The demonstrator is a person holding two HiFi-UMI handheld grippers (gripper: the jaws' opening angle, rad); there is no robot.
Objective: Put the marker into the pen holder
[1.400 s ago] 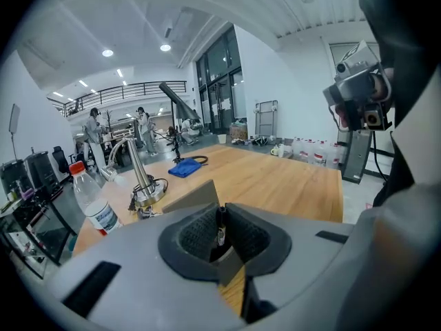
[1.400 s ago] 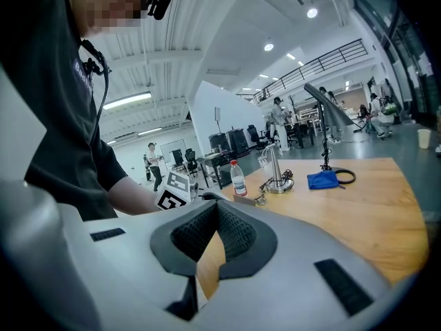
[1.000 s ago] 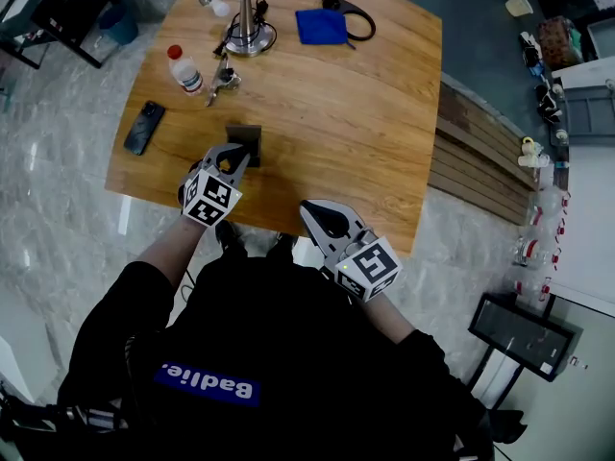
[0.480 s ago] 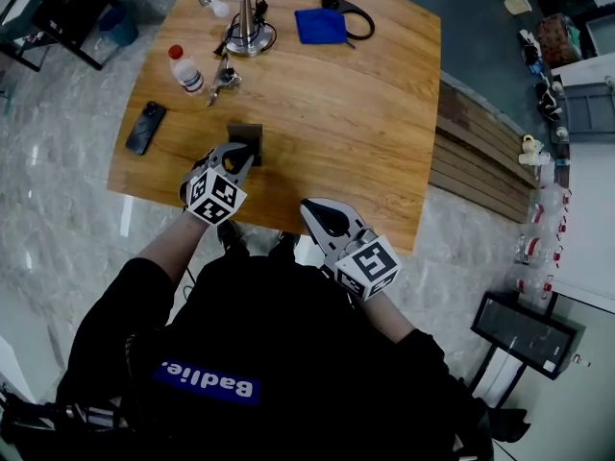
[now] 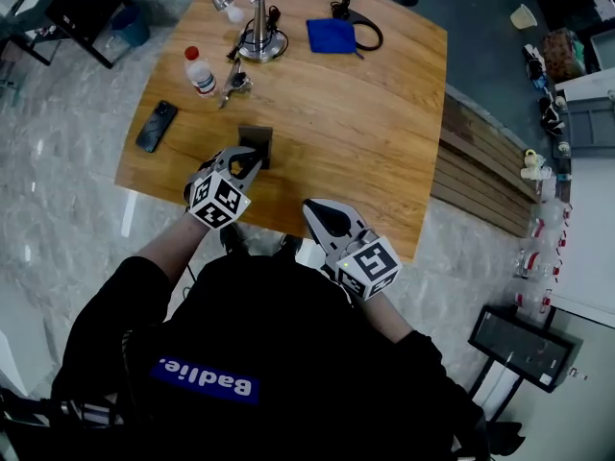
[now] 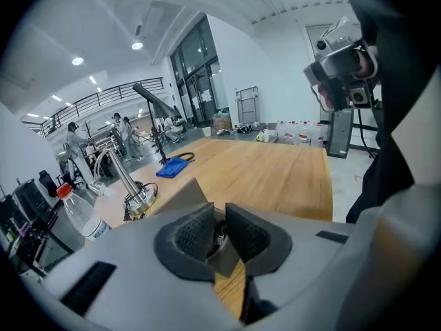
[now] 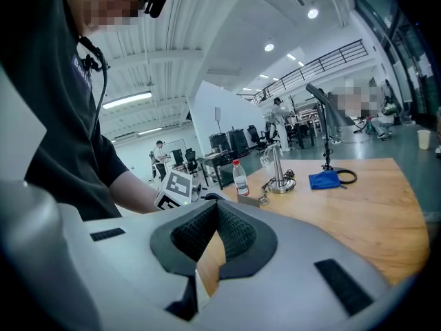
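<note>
A small square grey pen holder (image 5: 258, 138) stands near the front left of the wooden table (image 5: 365, 113). My left gripper (image 5: 245, 161) hangs right over its near side. In the left gripper view the jaws (image 6: 219, 227) stand a narrow gap apart, with a dark marker (image 6: 218, 236) between the pads and the holder's grey wall (image 6: 178, 197) just behind them. My right gripper (image 5: 325, 217) hovers at the table's front edge, apart from the holder. Its jaws (image 7: 216, 227) meet at the tips with nothing between them.
A water bottle (image 5: 201, 70), a phone (image 5: 158, 126), keys (image 5: 233, 83) and a metal lamp stand (image 5: 259, 36) sit at the table's back left. A blue cloth (image 5: 332, 35) lies by a black cable at the back. Bare wood spreads to the right.
The head camera has shifted slightly, so the table sits a little lower and further right in view. Neither gripper has visibly moved relative to the pen holder.
</note>
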